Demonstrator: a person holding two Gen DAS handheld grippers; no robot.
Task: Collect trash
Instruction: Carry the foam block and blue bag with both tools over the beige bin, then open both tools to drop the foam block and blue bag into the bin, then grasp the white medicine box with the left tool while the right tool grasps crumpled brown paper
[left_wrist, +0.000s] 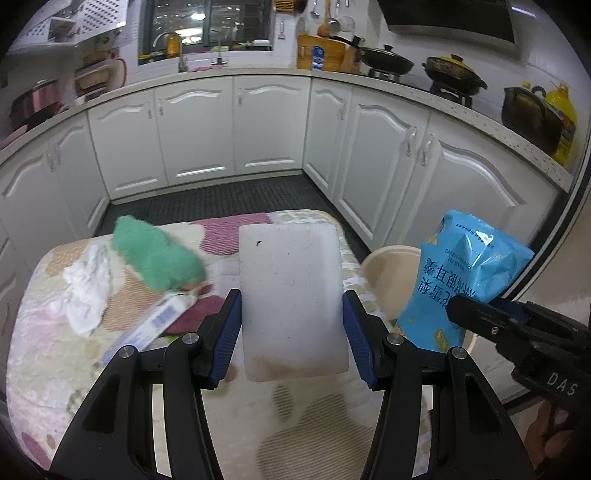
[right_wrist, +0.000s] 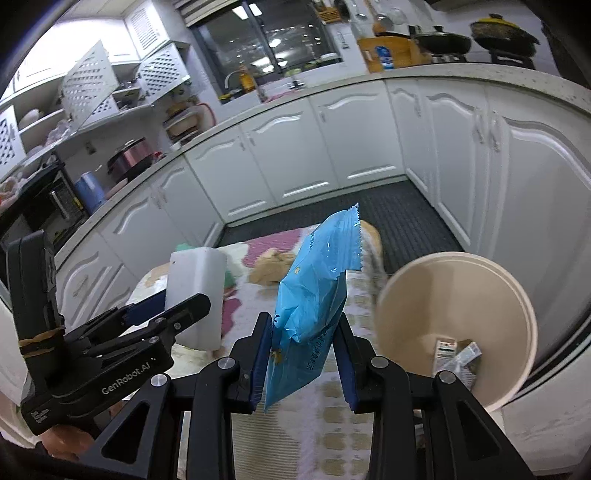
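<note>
My left gripper (left_wrist: 291, 314) is shut on a white foam block (left_wrist: 291, 295) and holds it above the patterned table (left_wrist: 55, 350); the block also shows in the right wrist view (right_wrist: 195, 295). My right gripper (right_wrist: 304, 350) is shut on a blue snack bag (right_wrist: 314, 295), held up left of the beige bin (right_wrist: 424, 295). The bag (left_wrist: 461, 280) shows at the right of the left wrist view, in front of the bin (left_wrist: 388, 269). The bin holds small cartons (right_wrist: 458, 358).
On the table lie a green cloth (left_wrist: 159, 254), a crumpled white tissue (left_wrist: 88, 288), a white and blue box (left_wrist: 155, 325) and a tan crumpled piece (right_wrist: 273, 266). White kitchen cabinets (left_wrist: 236, 129) surround a dark floor mat (left_wrist: 221, 199).
</note>
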